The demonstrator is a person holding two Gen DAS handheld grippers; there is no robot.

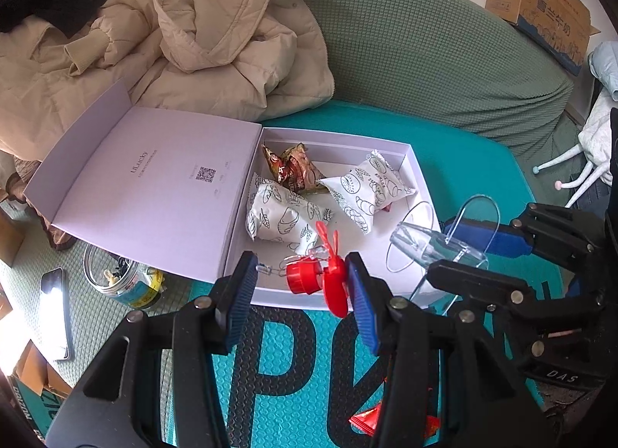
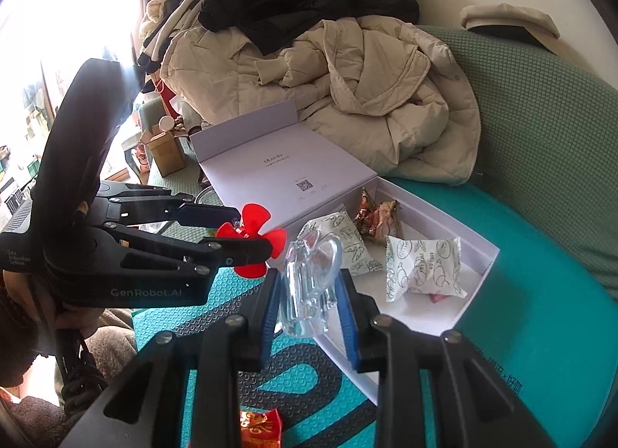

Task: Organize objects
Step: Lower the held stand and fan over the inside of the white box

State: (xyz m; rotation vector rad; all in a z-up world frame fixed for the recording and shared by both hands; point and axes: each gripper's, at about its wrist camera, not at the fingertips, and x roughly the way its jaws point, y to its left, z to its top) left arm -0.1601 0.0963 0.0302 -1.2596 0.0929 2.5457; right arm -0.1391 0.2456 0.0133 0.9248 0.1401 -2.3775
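L gripper [image 1: 305, 285], jaws about half open, pinches a small red plastic fan [image 1: 328, 274] & R gripper [image 2: 309, 293], nearly closed, clamps a clear acrylic stand [image 2: 309, 285], both over the near edge of the open white cardboard box [image 1: 409, 162]: slick acrylic could slip, or they could bump.

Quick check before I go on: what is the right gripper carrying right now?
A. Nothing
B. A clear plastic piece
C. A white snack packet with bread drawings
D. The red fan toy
B: the right gripper has its blue pads closed on a clear plastic piece, held at the near edge of the open white box; the red fan toy sits between the left gripper's pads instead.
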